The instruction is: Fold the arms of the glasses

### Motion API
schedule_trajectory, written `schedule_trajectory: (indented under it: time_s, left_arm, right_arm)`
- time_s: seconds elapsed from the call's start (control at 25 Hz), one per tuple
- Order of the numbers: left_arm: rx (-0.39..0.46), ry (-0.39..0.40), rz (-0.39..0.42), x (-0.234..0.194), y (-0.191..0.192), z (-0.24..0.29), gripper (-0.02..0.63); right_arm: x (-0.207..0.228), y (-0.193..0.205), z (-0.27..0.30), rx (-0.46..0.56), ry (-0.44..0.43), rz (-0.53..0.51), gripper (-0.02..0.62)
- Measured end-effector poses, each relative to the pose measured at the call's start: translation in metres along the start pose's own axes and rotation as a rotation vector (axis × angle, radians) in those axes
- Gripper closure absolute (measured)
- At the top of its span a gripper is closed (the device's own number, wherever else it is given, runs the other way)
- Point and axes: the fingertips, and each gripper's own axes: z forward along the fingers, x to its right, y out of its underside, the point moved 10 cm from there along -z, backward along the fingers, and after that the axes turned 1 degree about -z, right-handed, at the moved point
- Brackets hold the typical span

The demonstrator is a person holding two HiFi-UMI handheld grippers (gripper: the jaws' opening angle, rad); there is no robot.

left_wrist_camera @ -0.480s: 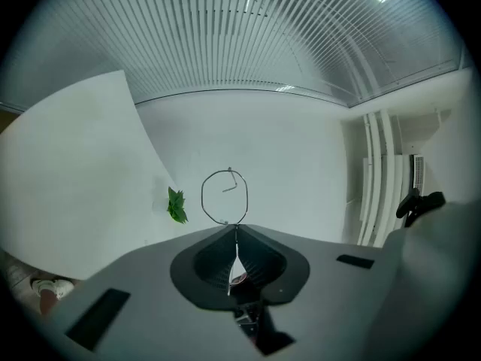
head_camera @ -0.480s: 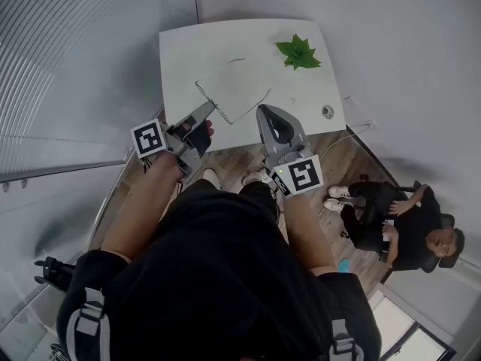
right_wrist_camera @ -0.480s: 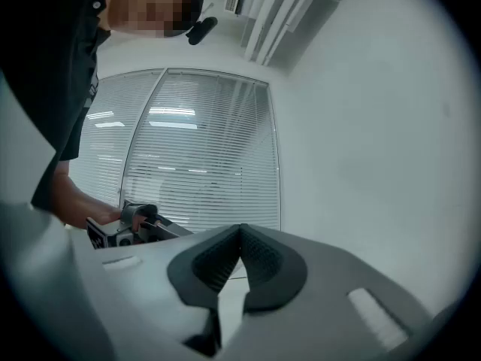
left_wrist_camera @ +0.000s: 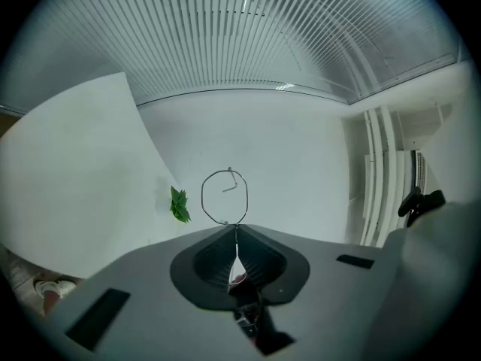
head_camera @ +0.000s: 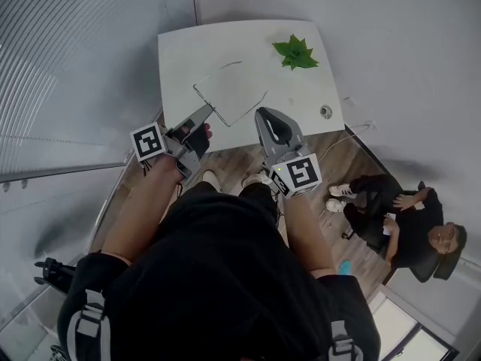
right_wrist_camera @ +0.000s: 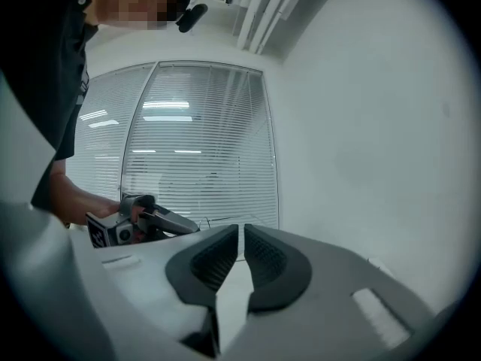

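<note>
Left hand-held gripper (left_wrist_camera: 236,229) pinching glasses (left_wrist_camera: 224,197) over white table (head_camera: 180,55), right hand-held gripper (right_wrist_camera: 240,233) closed empty, slatted window blinds (right_wrist_camera: 197,138)

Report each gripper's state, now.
Left gripper: closed on the glasses.
Right gripper: closed, holding nothing.

Black shirt (head_camera: 225,277), grey shoulder straps (head_camera: 89,318), grey left claw (head_camera: 210,108) and right claw (head_camera: 260,112).
</note>
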Motion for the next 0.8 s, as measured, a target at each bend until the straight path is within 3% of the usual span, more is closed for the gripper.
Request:
schedule_trajectory:
  time_s: [0.32, 0.8]
  left_arm:
    - [0.001, -0.005, -0.016, -0.001, 0.003, 0.001, 0.592]
    - [-0.01, -0.019, -0.016, 0.002, 0.008, 0.004, 0.592]
  right_arm:
    - [0.012, 0.011, -0.006, -0.097, 0.042, -0.026, 0.526]
    - [0.02, 0.021, 0.0, -0.266, 0.13, -0.315, 0.5]
